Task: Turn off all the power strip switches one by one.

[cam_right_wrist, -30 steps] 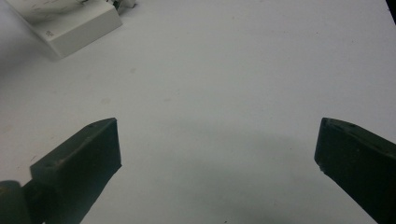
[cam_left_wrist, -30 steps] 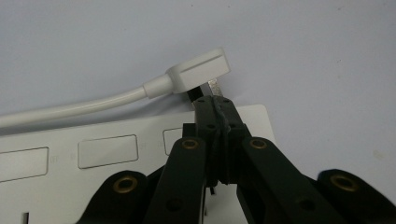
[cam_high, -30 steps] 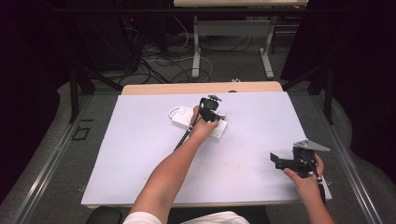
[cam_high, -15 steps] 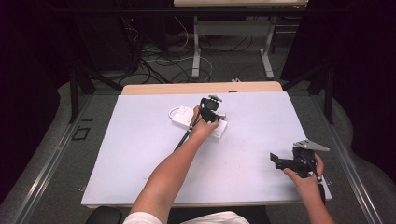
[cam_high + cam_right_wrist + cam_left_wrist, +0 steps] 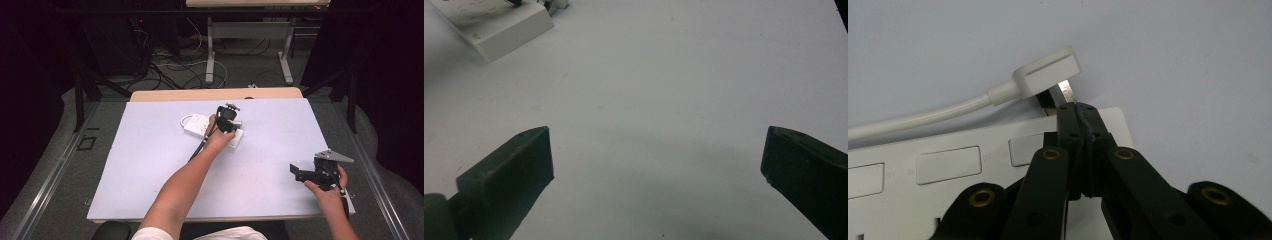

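The left hand-held gripper [image 5: 1082, 112] is pinched tight with nothing between its jaws, tips pressing the white power strip [image 5: 948, 170] at its plug [image 5: 1048, 75], likely steadying it, mid-bench. At four o'clock, the right hand-held gripper [image 5: 305, 174] waits wide

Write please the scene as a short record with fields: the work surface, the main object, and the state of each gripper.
surface: white table
main object: white power strip lying flat, sockets up
plug: white angled plug with its cable, lying at the end of the strip, metal prongs visible
left gripper: shut, tips over the end of the strip, near the prongs; contact cannot be told
right gripper: open, holding nothing, above bare table, apart from the strip
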Tool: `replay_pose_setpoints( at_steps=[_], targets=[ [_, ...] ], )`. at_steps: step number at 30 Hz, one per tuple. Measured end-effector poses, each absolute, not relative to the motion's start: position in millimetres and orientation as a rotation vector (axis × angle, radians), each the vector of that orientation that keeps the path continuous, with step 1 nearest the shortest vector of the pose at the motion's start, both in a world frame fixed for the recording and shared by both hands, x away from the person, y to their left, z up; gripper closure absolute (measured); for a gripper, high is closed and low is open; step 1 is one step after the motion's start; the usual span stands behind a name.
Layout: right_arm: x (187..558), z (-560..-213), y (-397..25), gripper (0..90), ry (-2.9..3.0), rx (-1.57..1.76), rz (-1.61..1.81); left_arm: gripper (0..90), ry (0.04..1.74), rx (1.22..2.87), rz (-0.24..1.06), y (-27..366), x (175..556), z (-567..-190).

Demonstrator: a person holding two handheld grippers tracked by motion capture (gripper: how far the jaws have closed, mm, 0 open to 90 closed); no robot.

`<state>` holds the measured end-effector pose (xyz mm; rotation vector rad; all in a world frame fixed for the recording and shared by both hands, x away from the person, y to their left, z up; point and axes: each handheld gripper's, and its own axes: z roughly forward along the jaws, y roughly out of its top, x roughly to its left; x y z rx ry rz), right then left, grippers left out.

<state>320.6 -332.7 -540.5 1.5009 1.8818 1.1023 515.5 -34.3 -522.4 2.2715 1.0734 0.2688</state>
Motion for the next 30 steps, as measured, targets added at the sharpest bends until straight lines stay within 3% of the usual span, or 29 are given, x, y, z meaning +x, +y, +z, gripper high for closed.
replay_pose_setpoints(
  at_steps=[10, 28, 30],
  targets=[
    [321, -539, -330, 0.0, 1.886, 1.495, 1.112, 87.0, 1.063, 2.226, 0.242, -14, 499, -508],
    [320, -539, -330, 0.0, 1.883, 1.492, 1.108, 65.3, 1.02, 2.113, 0.207, 63, 436, -483],
    [320, -539, -330, 0.0, 1.882, 1.492, 1.106, 58.0, 1.015, 2.073, 0.209, 75, 429, -484]
  ],
)
